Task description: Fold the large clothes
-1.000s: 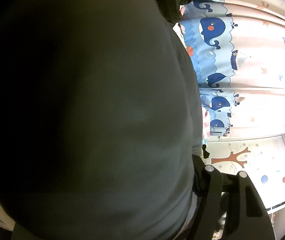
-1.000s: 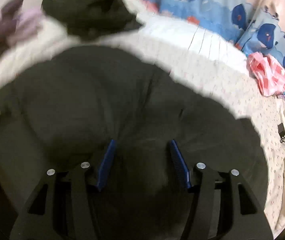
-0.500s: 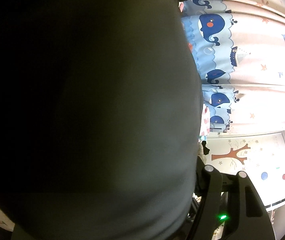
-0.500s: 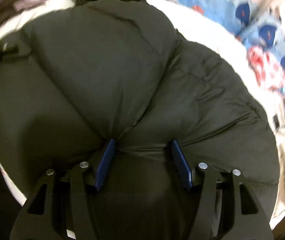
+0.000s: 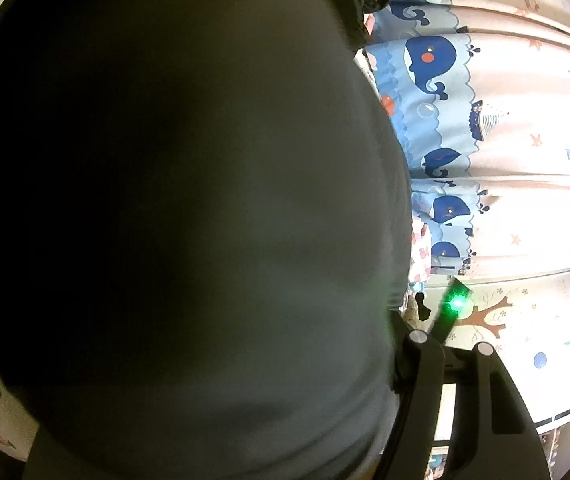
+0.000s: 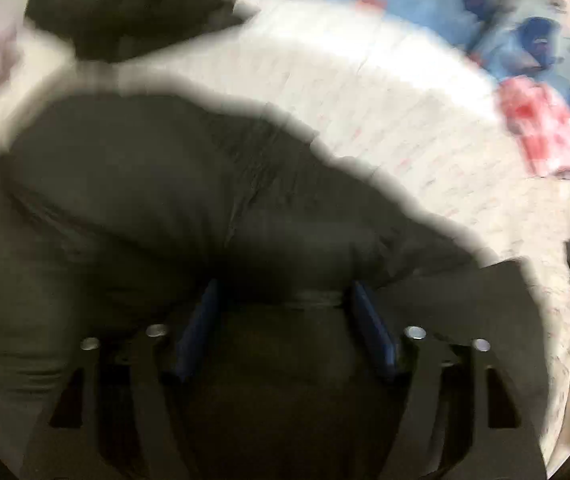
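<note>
The dark puffy coat (image 6: 189, 208) lies bunched on the pale bed (image 6: 385, 104) from nine to five o'clock in the blurred right view, a fold between the opening right gripper (image 6: 283, 320) pads, while it smothers the left gripper (image 5: 389, 360), whose state I cannot tell.

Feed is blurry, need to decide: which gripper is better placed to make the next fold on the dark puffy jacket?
Right, probably. The right gripper, jaws opening, sits over the dark puffy jacket with the white bedspread in view; the left camera is nearly blocked by dark fabric.
</note>
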The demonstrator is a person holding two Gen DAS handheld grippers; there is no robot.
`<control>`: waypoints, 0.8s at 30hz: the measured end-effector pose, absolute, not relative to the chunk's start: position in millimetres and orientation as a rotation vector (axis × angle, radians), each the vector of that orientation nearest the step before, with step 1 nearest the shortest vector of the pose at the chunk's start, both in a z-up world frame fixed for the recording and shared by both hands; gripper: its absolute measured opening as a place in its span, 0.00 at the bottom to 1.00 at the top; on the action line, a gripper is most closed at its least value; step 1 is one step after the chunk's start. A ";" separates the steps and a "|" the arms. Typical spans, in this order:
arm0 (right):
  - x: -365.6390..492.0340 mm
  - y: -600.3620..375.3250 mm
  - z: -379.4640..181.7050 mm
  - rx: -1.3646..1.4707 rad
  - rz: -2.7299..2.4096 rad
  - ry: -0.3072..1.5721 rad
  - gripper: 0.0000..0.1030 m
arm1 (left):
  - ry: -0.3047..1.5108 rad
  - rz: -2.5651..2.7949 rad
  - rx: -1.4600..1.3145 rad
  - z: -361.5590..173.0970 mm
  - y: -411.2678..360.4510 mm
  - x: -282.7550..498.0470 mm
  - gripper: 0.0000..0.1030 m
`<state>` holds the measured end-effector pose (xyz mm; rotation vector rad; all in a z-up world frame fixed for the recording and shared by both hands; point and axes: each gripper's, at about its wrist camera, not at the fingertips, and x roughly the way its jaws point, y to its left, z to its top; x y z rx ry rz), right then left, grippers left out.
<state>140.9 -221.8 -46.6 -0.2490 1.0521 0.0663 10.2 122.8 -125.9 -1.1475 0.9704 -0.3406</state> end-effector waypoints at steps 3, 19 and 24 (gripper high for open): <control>98.1 -223.7 -14.9 -0.218 0.119 0.936 0.64 | 0.972 -0.340 -1.161 -127.6 125.7 10.1 0.65; -22.9 -164.1 -44.7 -0.357 0.165 0.892 0.69 | 0.948 -0.323 -1.086 -115.9 125.6 9.1 0.64; -8.4 -162.8 -53.9 -0.342 0.148 0.909 0.70 | 0.877 -0.340 -0.882 -85.2 103.5 0.5 0.57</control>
